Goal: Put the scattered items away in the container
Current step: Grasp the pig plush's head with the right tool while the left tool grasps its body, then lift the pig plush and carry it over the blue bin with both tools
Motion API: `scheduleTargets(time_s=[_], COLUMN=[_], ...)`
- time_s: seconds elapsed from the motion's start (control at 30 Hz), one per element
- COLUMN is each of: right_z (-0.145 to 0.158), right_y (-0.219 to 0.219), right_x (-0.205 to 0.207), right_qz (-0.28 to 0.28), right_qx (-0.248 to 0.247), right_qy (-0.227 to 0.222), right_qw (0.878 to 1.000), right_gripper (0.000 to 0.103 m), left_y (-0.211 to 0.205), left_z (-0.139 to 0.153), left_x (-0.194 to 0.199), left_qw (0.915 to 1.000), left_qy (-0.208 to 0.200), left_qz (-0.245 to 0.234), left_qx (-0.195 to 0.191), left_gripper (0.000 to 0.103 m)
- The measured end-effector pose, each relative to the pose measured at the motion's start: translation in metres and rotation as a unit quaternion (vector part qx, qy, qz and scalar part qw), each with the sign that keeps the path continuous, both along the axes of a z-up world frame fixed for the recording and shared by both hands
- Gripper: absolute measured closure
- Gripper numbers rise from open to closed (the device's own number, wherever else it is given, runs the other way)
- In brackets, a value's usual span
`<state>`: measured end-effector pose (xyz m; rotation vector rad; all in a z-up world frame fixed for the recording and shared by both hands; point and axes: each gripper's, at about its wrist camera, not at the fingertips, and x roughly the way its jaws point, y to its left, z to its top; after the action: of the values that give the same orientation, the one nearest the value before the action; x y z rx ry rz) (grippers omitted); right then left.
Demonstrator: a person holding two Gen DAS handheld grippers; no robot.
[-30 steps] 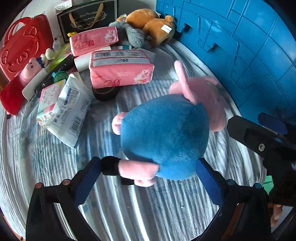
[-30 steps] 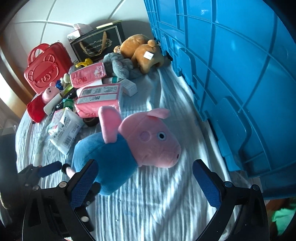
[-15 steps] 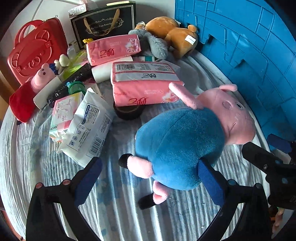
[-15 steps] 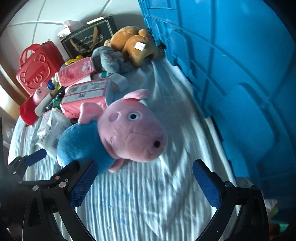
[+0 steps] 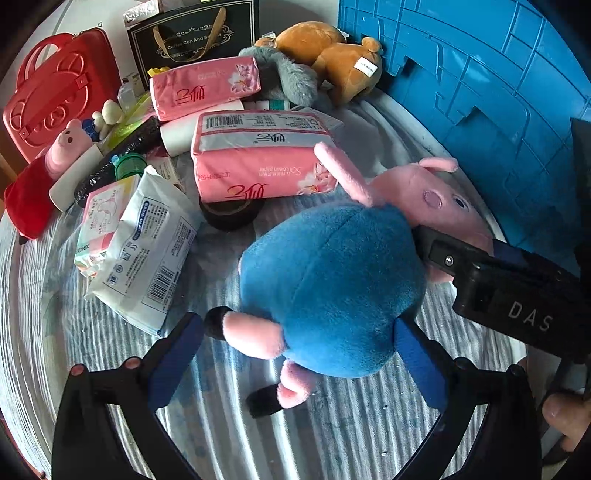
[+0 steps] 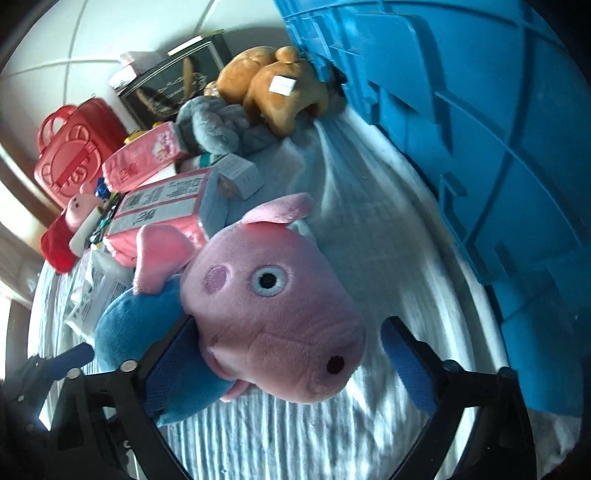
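Note:
A plush pig [image 5: 328,284] with a blue body and a pink head lies on the striped sheet beside the blue crate [image 5: 491,85]. My left gripper [image 5: 295,354] is open, its blue pads either side of the pig's rear and legs. My right gripper [image 6: 284,362] is open around the pig's pink head [image 6: 273,314]; its left pad is against the head and neck, its right pad stands clear of the snout. The right gripper's body also shows in the left wrist view [image 5: 498,277], at the pig's head. The crate [image 6: 498,129] fills the right side.
Behind the pig lie pink tissue packs [image 5: 258,158], a white wipes pack [image 5: 144,254], a black tape roll [image 5: 229,218], a brown plush bear [image 5: 332,55], a grey plush [image 5: 291,81], a red case [image 5: 55,92], a black gift bag [image 5: 195,33] and small bottles.
My right gripper has moved in onto the pig's head and its jaws have narrowed around it. The pig has turned and shifted. My left gripper stays open around its rear.

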<state>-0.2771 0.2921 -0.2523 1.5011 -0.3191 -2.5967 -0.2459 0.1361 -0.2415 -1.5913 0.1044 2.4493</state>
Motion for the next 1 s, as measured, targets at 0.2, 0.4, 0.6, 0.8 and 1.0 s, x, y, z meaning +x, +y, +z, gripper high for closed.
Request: scheduleTargets(time_s=[0.2, 0.4, 0.6, 0.8, 1.0], right_z=[-0.004, 0.004, 0.022, 0.062, 0.119], right_y=[-0.001, -0.014, -0.027, -0.048, -0.070], right_x=[-0.012, -0.010, 0.002, 0.011, 0.022], right_qz=[0.026, 0.068, 0.081, 0.103, 0.111], right_qx=[-0.018, -0.009, -0.023, -0.021, -0.019], right_qy=[-0.004, 0.009, 0.026, 0.075, 0.141], right_qw=[1.000, 0.998, 0.996, 0.992, 0.984], right_gripper=[0.013, 0.030, 0.035, 0.037, 0.037], left_y=[0.012, 0.012, -0.007, -0.031, -0.045], left_z=[-0.024, -0.029, -0.002, 0.038, 0.091], left_x=[-0.003, -0.004, 0.004, 0.010, 0.011], left_qw=[0.9992, 0.9994, 0.9990, 0.9962, 0.9896], left_qy=[-0.016, -0.014, 0.022, 0.073, 0.136], left_qz=[0.002, 0.005, 0.019, 0.030, 0.037], left_qx=[-0.037, -0.030, -0.034, -0.035, -0.031], left_gripper=[0.000, 0.034, 0.037, 0.037, 0.037])
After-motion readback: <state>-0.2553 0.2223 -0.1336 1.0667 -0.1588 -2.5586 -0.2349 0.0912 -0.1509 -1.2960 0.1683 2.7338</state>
